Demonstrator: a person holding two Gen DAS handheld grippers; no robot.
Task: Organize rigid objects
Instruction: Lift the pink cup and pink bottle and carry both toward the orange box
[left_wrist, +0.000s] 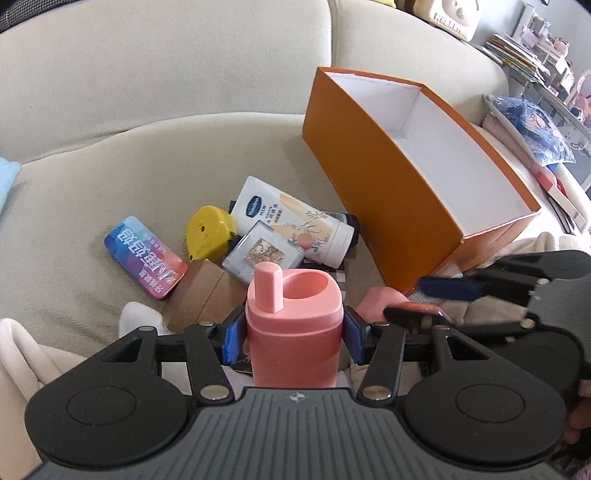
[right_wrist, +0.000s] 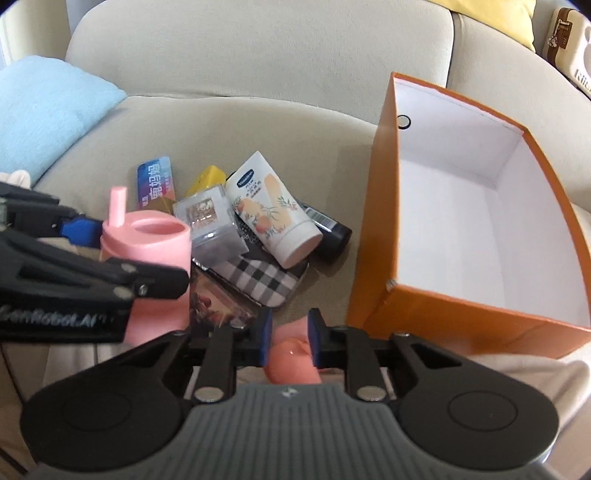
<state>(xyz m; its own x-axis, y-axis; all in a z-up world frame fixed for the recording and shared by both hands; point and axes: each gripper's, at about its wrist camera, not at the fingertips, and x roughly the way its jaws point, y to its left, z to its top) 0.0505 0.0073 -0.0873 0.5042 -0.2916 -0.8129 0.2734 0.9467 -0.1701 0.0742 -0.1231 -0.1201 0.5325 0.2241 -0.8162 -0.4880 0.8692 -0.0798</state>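
My left gripper (left_wrist: 293, 338) is shut on an upright pink cup (left_wrist: 293, 325) with a straw spout; the cup also shows in the right wrist view (right_wrist: 147, 243). My right gripper (right_wrist: 290, 343) is shut on a pink rounded lid piece (right_wrist: 291, 363), which also shows in the left wrist view (left_wrist: 380, 301). An open orange box (left_wrist: 373, 177) with a white inside lies on the sofa to the right, also in the right wrist view (right_wrist: 376, 229). It holds nothing that I can see.
A pile on the beige sofa seat (left_wrist: 110, 177): white lotion tube (left_wrist: 295, 218), yellow tape measure (left_wrist: 208, 230), blue-red tin (left_wrist: 144, 256), clear case (left_wrist: 264, 253), brown wooden block (left_wrist: 199, 295), dark bottle (right_wrist: 332, 229), checked pouch (right_wrist: 262, 280). A blue cushion (right_wrist: 44, 110) lies left.
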